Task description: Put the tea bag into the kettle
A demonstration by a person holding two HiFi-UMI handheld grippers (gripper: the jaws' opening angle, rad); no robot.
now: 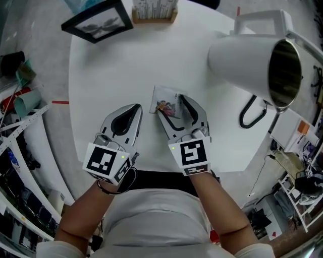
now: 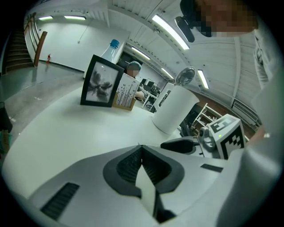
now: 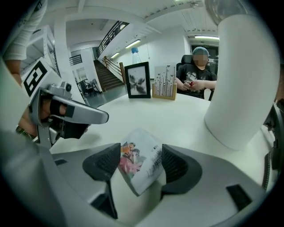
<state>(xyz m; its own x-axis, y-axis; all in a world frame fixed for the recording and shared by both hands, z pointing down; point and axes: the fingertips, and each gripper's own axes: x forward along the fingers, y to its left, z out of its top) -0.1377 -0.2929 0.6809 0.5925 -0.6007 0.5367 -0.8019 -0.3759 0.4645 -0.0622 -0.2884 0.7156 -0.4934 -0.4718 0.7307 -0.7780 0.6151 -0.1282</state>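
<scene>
The tea bag packet [image 1: 162,99], white with a pink flower print, lies on the white table [image 1: 111,70] between the jaws of my right gripper [image 1: 170,104]. Those jaws stand wide apart, one on each side of it. In the right gripper view the packet [image 3: 142,170] sits tilted between the ribbed pads of the gripper [image 3: 141,155]. My left gripper [image 1: 132,112] hovers just left of it, shut and empty, its tips [image 2: 140,147] meeting. The white kettle [image 1: 242,60] stands at the table's right, with its lid open and its steel mouth [image 1: 285,73] showing.
A black picture frame [image 1: 98,20] and a wooden card holder [image 1: 154,11] stand at the table's far side. A black cable [image 1: 252,113] loops beside the kettle's base. A seated person [image 3: 197,73] is across the table. Shelves and clutter surround the table.
</scene>
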